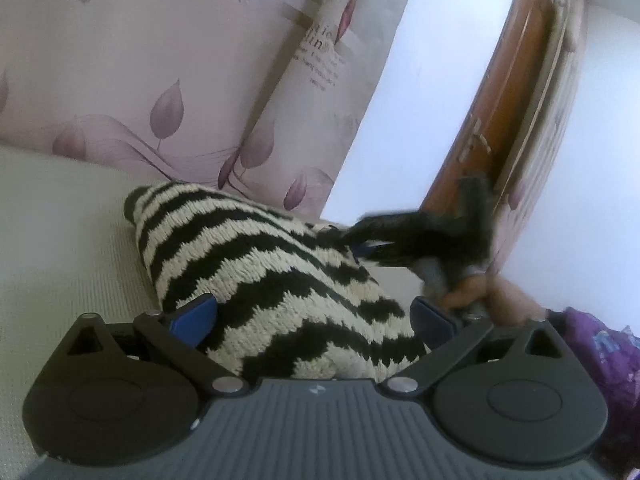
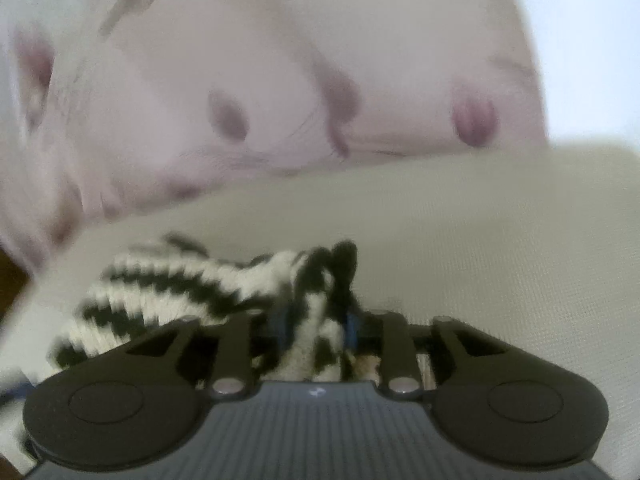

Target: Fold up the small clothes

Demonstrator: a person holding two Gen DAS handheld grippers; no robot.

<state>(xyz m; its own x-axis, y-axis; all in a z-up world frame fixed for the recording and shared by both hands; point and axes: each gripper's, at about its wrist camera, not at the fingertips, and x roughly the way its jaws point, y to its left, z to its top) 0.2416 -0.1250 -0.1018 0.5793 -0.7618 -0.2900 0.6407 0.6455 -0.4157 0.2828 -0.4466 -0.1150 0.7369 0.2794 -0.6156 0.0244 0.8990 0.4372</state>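
From the left wrist, a black-and-cream zigzag knit garment (image 1: pixel 280 280) runs lengthwise from the left gripper (image 1: pixel 316 316) toward the leaf-print wall (image 1: pixel 140 80) — jaws spread, the knit between them, over a cream bed surface (image 1: pixel 60 240); a brown door (image 1: pixel 500 120) stands right. From the right wrist, blurred, the right gripper (image 2: pixel 316 328) pinches a bunched fold — jaws narrow.

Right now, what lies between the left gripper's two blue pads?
The striped knit: in the left wrist view it fills the gap in the left gripper, whose pads stand wide at its edges.
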